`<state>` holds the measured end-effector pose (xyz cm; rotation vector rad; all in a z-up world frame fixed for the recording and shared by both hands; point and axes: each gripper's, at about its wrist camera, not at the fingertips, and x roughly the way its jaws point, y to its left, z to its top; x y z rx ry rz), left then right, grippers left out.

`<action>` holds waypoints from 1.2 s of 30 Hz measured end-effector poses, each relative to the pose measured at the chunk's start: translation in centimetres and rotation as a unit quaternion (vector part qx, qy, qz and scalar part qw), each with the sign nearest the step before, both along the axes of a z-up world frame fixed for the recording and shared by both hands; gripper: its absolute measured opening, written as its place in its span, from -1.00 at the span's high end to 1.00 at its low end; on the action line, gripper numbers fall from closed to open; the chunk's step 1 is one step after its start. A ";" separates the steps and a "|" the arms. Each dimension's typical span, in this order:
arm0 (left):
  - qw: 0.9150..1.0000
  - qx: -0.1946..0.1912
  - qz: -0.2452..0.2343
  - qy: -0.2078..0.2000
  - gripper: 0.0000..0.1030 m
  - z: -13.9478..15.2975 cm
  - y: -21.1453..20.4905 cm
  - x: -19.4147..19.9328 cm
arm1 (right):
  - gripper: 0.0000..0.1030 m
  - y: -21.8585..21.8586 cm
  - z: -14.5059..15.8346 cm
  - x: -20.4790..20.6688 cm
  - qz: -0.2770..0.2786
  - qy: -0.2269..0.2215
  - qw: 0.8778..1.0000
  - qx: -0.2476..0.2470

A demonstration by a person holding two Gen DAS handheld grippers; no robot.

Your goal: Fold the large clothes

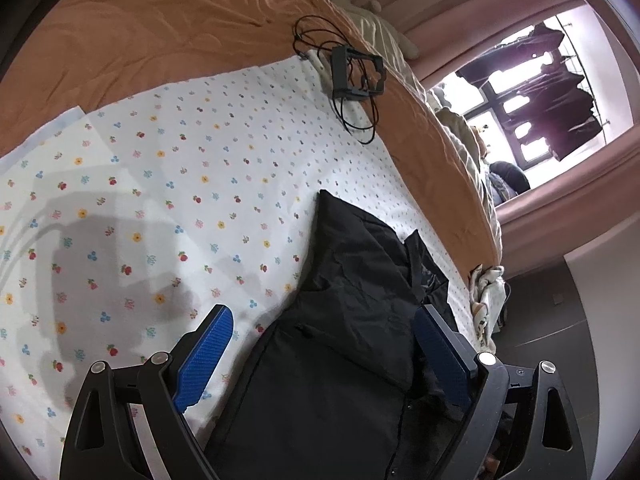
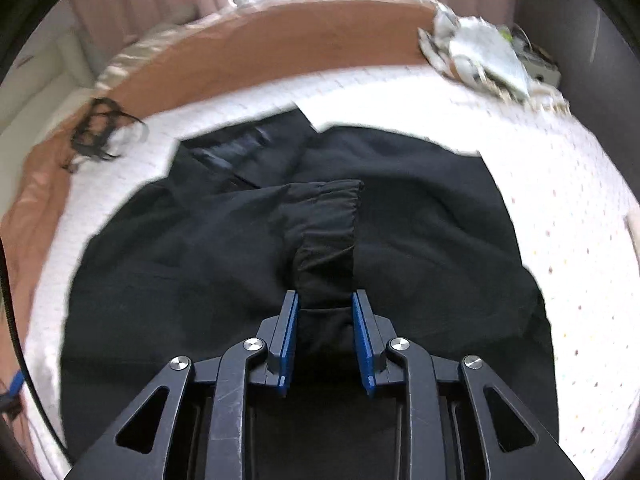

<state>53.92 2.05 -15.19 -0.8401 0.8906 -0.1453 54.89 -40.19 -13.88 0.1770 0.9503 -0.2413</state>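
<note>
A large black jacket (image 2: pixel 420 220) lies on a white flower-print sheet (image 1: pixel 208 184) on the bed. It also shows in the left wrist view (image 1: pixel 344 320). My right gripper (image 2: pixel 325 300) is shut on the jacket's elastic-cuffed sleeve (image 2: pixel 326 232), which lies across the jacket's middle. My left gripper (image 1: pixel 322 314) is open, its blue pads wide apart, above the jacket's side; nothing is between them.
An orange blanket (image 1: pixel 168 28) covers the bed beyond the sheet. A black frame with a tangled cable (image 1: pixel 356 70) lies at the sheet's far edge. A crumpled pale cloth (image 2: pixel 480 56) sits at the bed corner. Curtains and a window (image 1: pixel 520 92) stand beyond.
</note>
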 end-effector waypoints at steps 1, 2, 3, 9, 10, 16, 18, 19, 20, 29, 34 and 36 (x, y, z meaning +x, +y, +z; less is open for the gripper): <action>1.000 -0.003 0.000 0.000 -0.79 0.0 0.2 -0.1 | 0.47 0.8 0.9 -0.1 0.007 -0.008 1.000 -0.001; 1.000 -0.005 0.000 -0.001 -0.79 0.0 0.4 -0.2 | 0.47 1.8 1.8 -0.1 0.015 -0.016 1.000 -0.002; 1.000 -0.005 -0.001 -0.001 -0.79 0.1 0.6 -0.2 | 0.47 2.4 2.4 0.0 0.020 -0.021 1.000 -0.002; 1.000 0.000 0.010 -0.004 -0.79 0.2 3.2 -0.9 | 0.47 8.3 4.4 1.3 0.059 -0.041 0.997 -0.011; 1.000 -0.001 0.017 -0.003 -0.79 0.1 3.8 -1.1 | 0.47 9.3 4.3 1.7 0.065 -0.040 0.997 -0.008; 0.999 -0.008 0.032 0.001 -0.79 0.0 5.9 -1.4 | 0.29 15.8 2.5 3.5 0.147 -0.012 0.986 0.076; 1.000 -0.008 0.030 0.002 -0.79 0.0 6.0 -1.4 | 0.18 17.3 2.4 3.2 0.161 -0.016 0.985 0.062; 1.000 -0.008 0.029 0.002 -0.79 0.1 6.1 -1.4 | 0.09 17.9 2.6 3.0 0.163 -0.020 0.985 0.046; 1.000 -0.009 0.027 0.002 -0.79 0.2 6.0 -1.5 | 0.06 18.0 2.8 2.8 0.162 -0.023 0.986 0.039; 1.000 -0.004 0.012 -0.005 -0.79 2.8 3.5 -2.4 | 0.06 13.7 4.5 -0.6 0.126 -0.030 0.991 0.014; 0.999 0.026 -0.009 -0.031 -0.79 6.4 0.9 -3.9 | 0.06 10.0 6.9 -3.6 0.106 -0.050 0.993 0.019; 0.998 0.035 -0.021 -0.042 -0.79 7.8 -0.1 -4.8 | 0.06 8.7 7.9 -4.9 0.100 -0.058 0.993 0.026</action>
